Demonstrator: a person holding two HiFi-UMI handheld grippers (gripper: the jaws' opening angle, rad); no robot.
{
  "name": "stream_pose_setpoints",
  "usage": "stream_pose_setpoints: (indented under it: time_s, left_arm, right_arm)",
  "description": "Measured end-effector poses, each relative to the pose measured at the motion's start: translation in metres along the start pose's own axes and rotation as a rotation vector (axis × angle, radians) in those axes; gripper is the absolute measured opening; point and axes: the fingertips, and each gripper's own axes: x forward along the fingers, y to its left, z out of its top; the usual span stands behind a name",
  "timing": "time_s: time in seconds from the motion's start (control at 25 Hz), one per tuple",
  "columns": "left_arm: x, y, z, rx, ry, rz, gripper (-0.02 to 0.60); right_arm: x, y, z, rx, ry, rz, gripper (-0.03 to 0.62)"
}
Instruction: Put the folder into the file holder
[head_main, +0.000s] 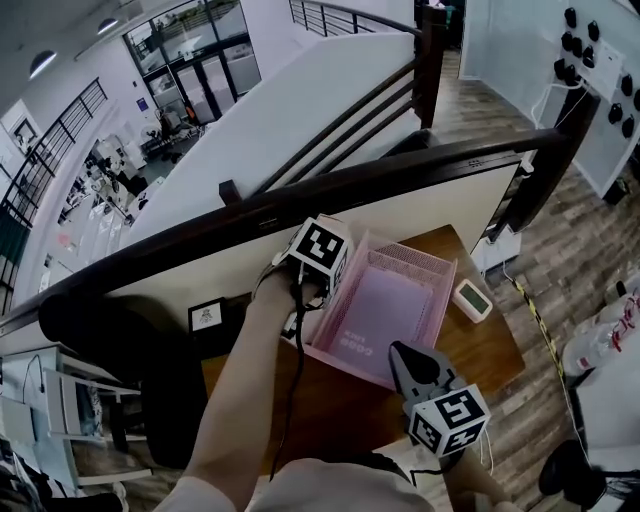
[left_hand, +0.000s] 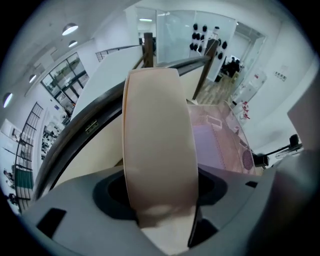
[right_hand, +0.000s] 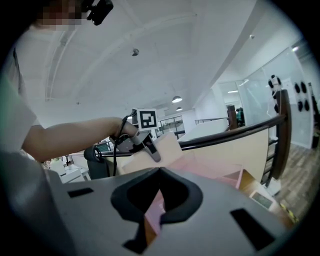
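A cream folder (left_hand: 157, 145) stands on edge between the jaws of my left gripper (left_hand: 160, 192), which is shut on it and points steeply down. In the head view this gripper (head_main: 303, 302) hangs over the near-left rim of the pink mesh file holder (head_main: 437, 300), and its marker cube hides most of the folder. The holder lies flat on the wooden table (head_main: 480, 350) with a pale purple sheet inside. The right gripper view shows the folder (right_hand: 167, 148) slanting above the pink holder (right_hand: 210, 167). My right gripper (head_main: 399, 352) waits near the holder's front edge, shut and empty.
A small white device (head_main: 472, 298) lies on the table right of the holder. A framed card (head_main: 206, 316) stands at the table's left end, beside a black chair (head_main: 120, 340). A dark handrail (head_main: 400, 175) and a cream wall panel run behind the table.
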Motion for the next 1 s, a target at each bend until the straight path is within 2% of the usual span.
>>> stream_pose_setpoints:
  time_s: [0.12,0.24,0.44,0.76,1.0]
  left_arm:
    - [0.005,0.003,-0.003,-0.066,-0.031,-0.044,0.299]
    - [0.009,0.003,-0.004,-0.094,-0.014,-0.083,0.305]
    - [0.007,0.004,-0.005,-0.043,0.07,-0.085,0.301]
    - [-0.011,0.007,-0.006,0.065,0.271,-0.077,0.301]
    - [0.0,0.003,-0.01,0.071,0.323,-0.059,0.299]
  right_arm:
    - [0.003,0.003,-0.004,-0.002,0.009,0.008,0.003]
    - [0.004,0.0,-0.005,-0.004,0.016,0.016,0.003]
    - [0.005,-0.001,-0.005,0.003,0.02,0.02,0.003]
    - [0.012,0.001,-0.005,0.004,0.028,0.045,0.003]
    - [0.019,0.01,-0.005,0.006,0.041,0.087,0.003]
